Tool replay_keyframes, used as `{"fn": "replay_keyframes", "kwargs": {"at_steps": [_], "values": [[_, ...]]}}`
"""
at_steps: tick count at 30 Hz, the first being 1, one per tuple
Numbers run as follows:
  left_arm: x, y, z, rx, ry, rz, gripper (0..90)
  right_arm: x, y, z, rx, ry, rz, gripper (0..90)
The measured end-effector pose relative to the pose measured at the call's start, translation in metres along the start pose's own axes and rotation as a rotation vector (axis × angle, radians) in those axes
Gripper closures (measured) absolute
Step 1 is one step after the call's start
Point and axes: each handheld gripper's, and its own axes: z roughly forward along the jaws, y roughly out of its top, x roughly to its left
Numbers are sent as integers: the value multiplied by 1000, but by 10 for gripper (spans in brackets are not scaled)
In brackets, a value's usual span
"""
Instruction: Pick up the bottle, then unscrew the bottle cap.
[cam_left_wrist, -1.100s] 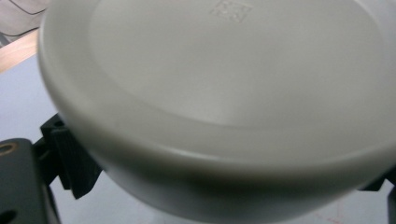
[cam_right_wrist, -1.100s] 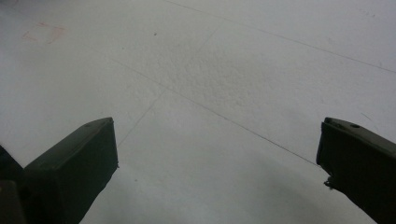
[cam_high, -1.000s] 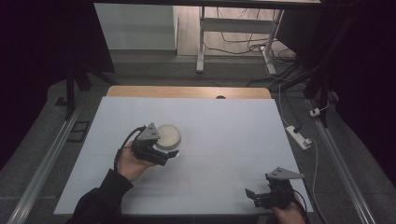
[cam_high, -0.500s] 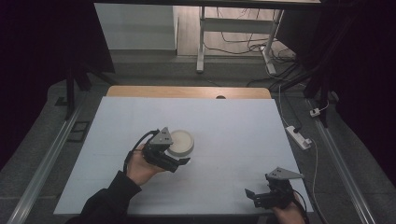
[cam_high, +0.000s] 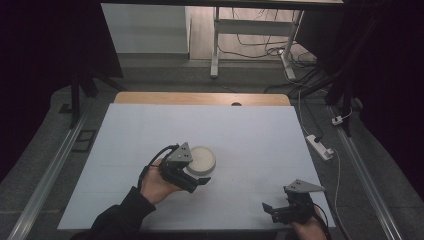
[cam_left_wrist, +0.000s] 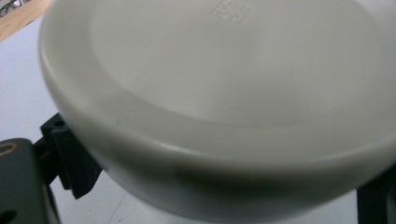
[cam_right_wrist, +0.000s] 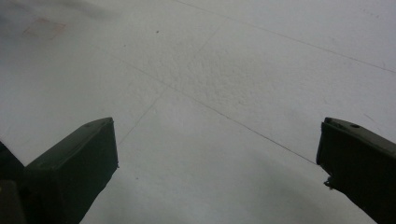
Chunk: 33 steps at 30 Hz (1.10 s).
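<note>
high view overhead facing fwd/down, gripper views close-up, sharing white table (cam_high: 150, 130)

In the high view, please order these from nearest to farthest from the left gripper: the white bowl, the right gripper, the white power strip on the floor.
1. White bowl: right against the left gripper, between its jaws.
2. Right gripper: near the table's front right corner.
3. White power strip: on the floor beyond the table's right edge.

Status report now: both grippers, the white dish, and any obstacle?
Left gripper shut on white dish, mid-table. Right gripper open, empty, near table edge. No obstacles seen.
</note>
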Motion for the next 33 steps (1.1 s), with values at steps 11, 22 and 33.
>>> {"fn": "replay_keyframes", "kwargs": {"at_steps": [11, 22, 33], "values": [[0, -1, 0, -1, -12, -8, 75, 3, 0, -2, -16, -19, -18, 0], [-1, -2, 4, 8, -12, -6, 75, 5, 7, -7, -67, 13, -9, 0], [1, -4, 4, 11, -4, -7, 75, 11, 11, -5, -77, 45, -25, 0]]}}
